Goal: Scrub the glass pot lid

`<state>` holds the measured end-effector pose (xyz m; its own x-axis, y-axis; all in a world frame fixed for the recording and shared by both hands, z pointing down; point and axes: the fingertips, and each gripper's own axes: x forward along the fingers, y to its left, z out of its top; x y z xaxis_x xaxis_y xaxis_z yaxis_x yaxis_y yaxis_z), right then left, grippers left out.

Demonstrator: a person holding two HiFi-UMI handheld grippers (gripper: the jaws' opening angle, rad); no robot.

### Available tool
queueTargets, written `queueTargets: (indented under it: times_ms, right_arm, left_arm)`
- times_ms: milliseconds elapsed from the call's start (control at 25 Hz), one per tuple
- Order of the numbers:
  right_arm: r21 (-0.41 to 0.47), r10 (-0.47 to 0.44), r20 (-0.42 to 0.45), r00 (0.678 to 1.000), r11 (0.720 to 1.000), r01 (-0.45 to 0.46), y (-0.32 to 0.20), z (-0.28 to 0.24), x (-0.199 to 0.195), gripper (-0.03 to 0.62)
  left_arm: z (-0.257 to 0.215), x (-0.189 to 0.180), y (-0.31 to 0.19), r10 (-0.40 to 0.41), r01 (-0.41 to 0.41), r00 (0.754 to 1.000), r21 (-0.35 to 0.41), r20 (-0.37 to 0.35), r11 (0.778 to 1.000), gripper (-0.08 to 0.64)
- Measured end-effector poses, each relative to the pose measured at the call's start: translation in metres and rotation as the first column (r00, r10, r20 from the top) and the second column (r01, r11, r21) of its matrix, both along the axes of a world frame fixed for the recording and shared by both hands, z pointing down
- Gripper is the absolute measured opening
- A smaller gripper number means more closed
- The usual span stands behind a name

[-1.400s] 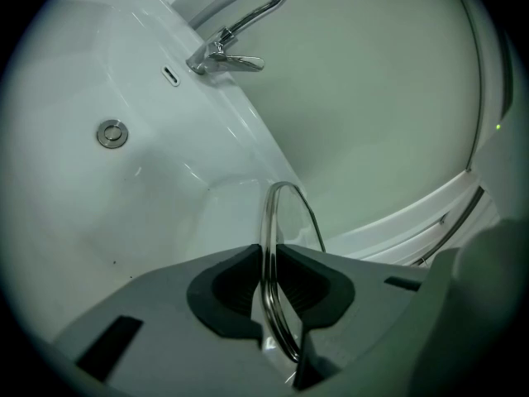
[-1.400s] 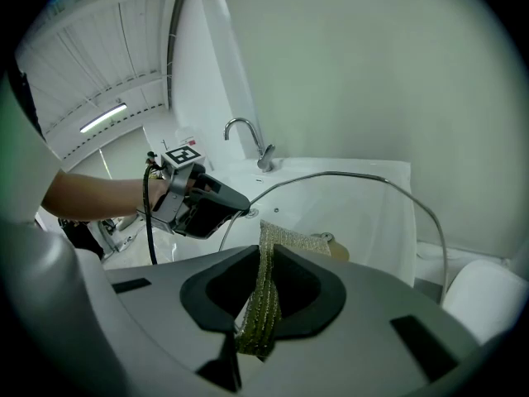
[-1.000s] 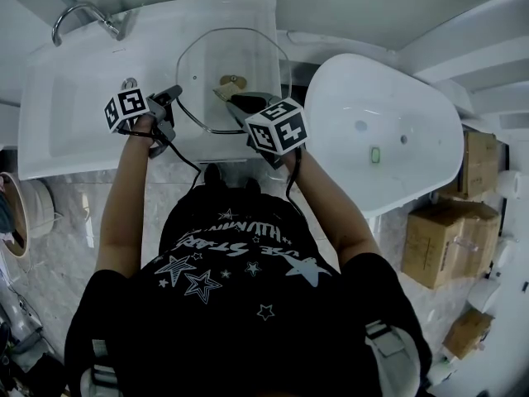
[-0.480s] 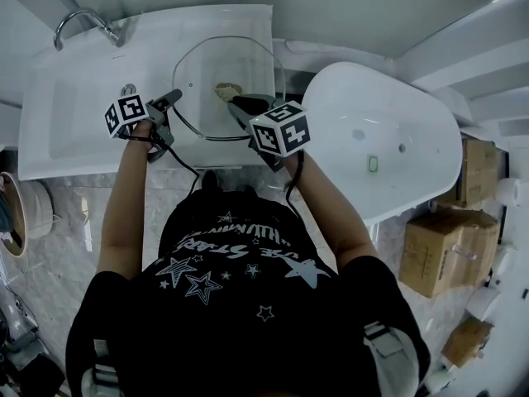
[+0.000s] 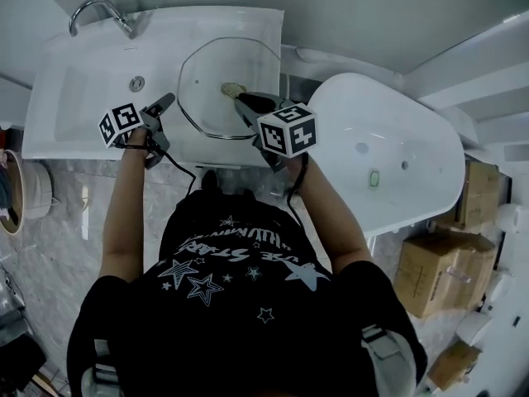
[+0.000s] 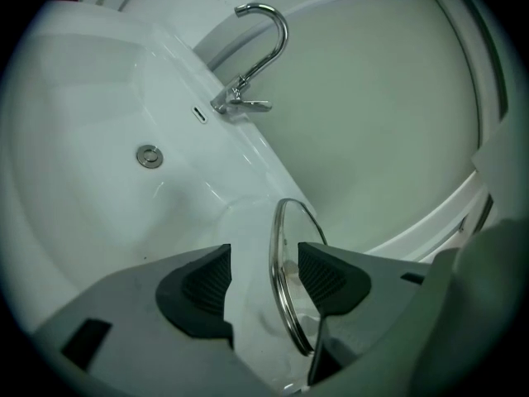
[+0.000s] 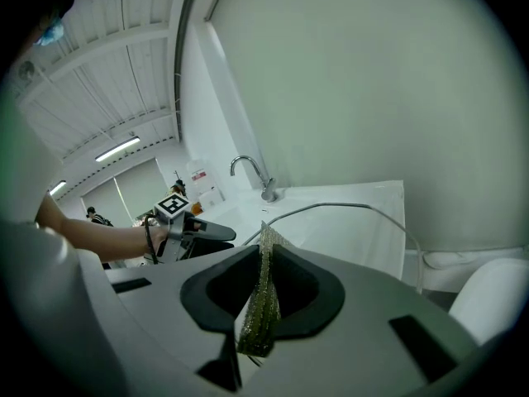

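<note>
Blk star-print tee [image 5: 248, 321], grey L tool [image 5: 167, 102], R tool [image 5: 241, 100], blk cables [image 5: 178, 159]

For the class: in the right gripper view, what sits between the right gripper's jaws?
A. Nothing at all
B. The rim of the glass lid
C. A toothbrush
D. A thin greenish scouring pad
D: the right gripper has its jaws closed together on a thin greenish scouring pad, which stands on edge between the two dark pads.

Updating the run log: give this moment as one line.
glass lid: at sink right end | left gripper: open, jaws just been opening, lid rim between them | right gripper: shut on scouring pad
</note>
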<state>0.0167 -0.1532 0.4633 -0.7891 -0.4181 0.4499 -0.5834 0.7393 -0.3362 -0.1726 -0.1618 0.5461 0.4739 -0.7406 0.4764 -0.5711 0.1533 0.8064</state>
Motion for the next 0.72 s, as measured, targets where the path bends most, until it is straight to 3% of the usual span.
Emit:
queueTargets:
  times_ms: [440,720]
  right_arm:
    - [0.042,-0.071,0.049,0.996,0.997,0.069,0.020,-0.019,0.012,0.051]
    - [0.039,-0.071,0.080,0.994,0.997,0.068,0.022,-0.019,0.016,0.051]
  left_arm:
    - [-0.057,0.014,0.069,-0.133,0.114,0.986,0.170,0.105,0.979,0.236]
    - [-0.072,0.025,0.101,-0.161,0.143,0.984,0.212,0.070,0.967,0.236]
